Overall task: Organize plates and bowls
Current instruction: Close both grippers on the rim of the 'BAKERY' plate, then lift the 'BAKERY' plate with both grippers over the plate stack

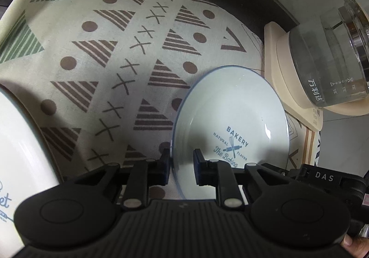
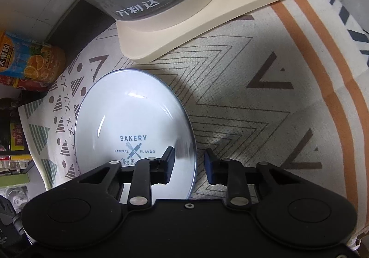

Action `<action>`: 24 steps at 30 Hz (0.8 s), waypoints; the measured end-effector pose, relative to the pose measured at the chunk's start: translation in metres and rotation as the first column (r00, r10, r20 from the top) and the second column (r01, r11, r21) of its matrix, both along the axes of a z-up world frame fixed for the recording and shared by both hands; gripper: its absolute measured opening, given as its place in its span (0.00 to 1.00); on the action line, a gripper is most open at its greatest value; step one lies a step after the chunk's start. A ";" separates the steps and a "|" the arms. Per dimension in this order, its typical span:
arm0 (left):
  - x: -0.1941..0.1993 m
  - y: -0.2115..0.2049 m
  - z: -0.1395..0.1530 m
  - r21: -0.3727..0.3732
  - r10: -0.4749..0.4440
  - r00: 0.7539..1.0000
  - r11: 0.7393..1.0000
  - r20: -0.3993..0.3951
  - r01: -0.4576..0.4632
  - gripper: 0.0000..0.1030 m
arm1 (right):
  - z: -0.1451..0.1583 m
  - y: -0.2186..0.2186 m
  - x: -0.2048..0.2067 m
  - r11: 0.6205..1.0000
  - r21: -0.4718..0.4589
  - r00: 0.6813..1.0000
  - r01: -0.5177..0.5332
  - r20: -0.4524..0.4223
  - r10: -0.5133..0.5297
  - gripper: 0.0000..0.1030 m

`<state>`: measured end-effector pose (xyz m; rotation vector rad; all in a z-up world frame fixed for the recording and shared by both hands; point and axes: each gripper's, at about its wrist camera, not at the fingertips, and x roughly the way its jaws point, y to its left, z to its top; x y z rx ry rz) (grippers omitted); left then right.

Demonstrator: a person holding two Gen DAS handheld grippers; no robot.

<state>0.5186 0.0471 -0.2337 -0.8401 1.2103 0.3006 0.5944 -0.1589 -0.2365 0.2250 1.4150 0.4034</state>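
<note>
A pale blue-rimmed plate printed "BAKERY" lies flat on the patterned cloth. My left gripper points steeply down over its left rim. One pad sits just outside the edge and the other over the inner slope, with a narrow gap still showing. In the right wrist view the same plate has its right rim between the jaws of my right gripper. The outer pad there stands a little clear of the edge. A second white dish with blue lettering fills the left edge of the left wrist view.
A glass kettle on a cream base stands just beyond the plate. An orange drink bottle and other packages line the back left. The tablecloth spreads left of the plate and its striped border runs to the right.
</note>
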 end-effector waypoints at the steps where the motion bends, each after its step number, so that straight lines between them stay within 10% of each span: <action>1: 0.001 0.000 0.000 0.003 0.003 1.000 1.000 -0.005 -0.003 0.18 | -0.001 0.001 0.001 1.000 0.003 1.000 -0.004 0.000 0.004 0.27; 24: -0.002 0.018 0.048 0.133 0.053 0.989 0.988 0.135 -0.071 0.11 | 0.018 0.001 0.003 0.979 0.177 0.989 -0.099 0.127 0.077 0.11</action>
